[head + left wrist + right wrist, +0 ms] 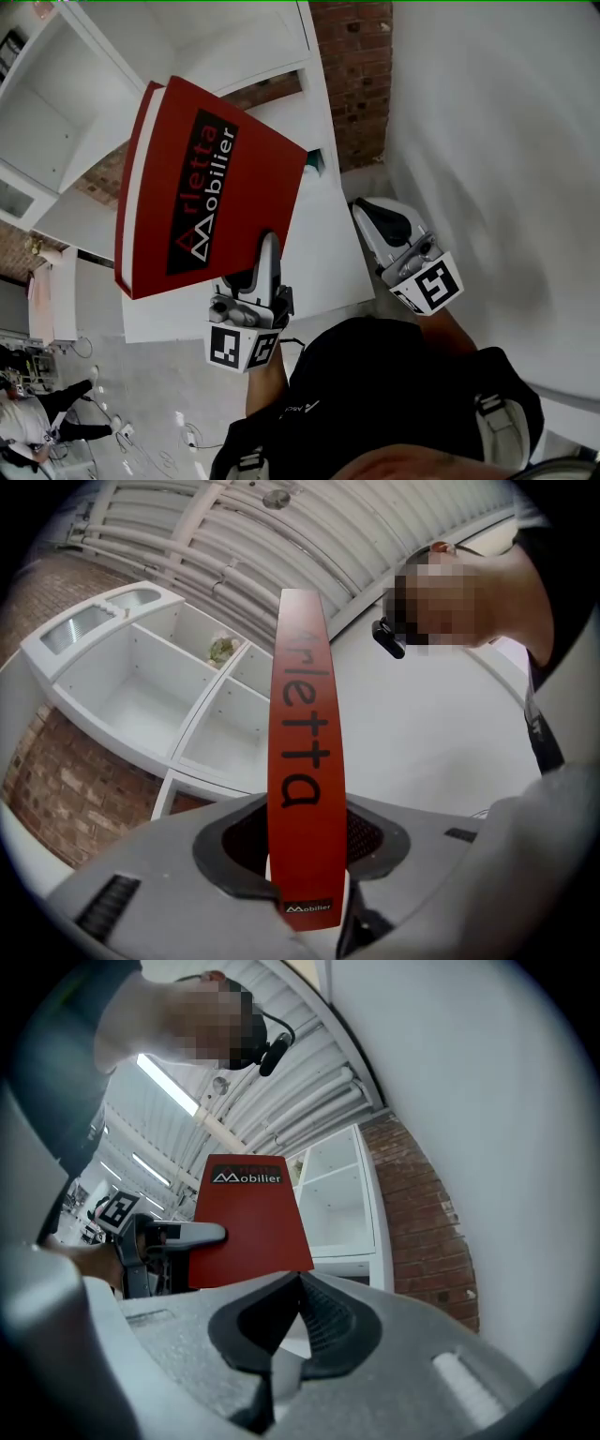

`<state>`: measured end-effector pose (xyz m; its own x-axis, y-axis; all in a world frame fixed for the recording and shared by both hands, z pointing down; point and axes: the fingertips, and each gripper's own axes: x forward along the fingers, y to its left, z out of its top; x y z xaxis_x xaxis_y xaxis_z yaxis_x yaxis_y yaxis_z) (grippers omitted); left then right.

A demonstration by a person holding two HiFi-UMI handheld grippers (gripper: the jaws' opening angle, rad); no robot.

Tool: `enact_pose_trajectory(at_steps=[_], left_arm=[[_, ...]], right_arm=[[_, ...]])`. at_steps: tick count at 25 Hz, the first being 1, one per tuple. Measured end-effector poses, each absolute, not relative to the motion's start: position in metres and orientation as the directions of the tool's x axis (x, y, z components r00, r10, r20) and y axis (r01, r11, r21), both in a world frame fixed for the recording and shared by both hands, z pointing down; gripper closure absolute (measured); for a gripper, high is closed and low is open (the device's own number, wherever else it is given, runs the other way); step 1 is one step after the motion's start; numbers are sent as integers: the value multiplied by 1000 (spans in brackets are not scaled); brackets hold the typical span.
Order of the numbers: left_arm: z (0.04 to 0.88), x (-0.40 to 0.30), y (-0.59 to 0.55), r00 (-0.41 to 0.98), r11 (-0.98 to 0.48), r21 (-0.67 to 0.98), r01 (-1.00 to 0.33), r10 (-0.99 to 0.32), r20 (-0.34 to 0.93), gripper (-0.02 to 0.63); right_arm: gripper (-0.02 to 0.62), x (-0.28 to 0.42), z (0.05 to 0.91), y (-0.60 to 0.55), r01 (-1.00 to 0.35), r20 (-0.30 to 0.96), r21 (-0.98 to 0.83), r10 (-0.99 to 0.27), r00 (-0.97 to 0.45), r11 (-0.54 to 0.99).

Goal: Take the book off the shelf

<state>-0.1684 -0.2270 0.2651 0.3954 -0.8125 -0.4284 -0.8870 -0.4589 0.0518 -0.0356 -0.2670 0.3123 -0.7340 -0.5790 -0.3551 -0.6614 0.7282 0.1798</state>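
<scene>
A red hardback book point(211, 202) with black lettering is held up in the air, off the white shelf unit point(56, 112). My left gripper point(267, 248) is shut on its lower edge. In the left gripper view the red spine point(305, 761) stands upright between the jaws of the left gripper point(305, 855), and the shelf's empty compartments point(141, 686) lie behind it. My right gripper point(370, 214) hangs to the right of the book, apart from it. Its jaws meet at the tip with nothing between them point(298, 1283). The right gripper view shows the book's cover point(248, 1227) with the left gripper point(178, 1235) on it.
A brick wall point(356, 75) runs behind the shelf unit, with a plain white wall point(506, 141) to the right. Another person point(37, 412) and loose cables point(187, 436) are on the floor at lower left. A small green item point(221, 650) sits in one shelf compartment.
</scene>
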Motion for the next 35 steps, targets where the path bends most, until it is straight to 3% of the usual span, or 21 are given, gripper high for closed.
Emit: enact_pose_trajectory(at_steps=[35], left_arm=[[275, -167, -233, 435, -499, 65, -864, -805, -404, 451]], right_arm=[[595, -47, 319, -269, -666, -330, 188, -592, -735, 722]])
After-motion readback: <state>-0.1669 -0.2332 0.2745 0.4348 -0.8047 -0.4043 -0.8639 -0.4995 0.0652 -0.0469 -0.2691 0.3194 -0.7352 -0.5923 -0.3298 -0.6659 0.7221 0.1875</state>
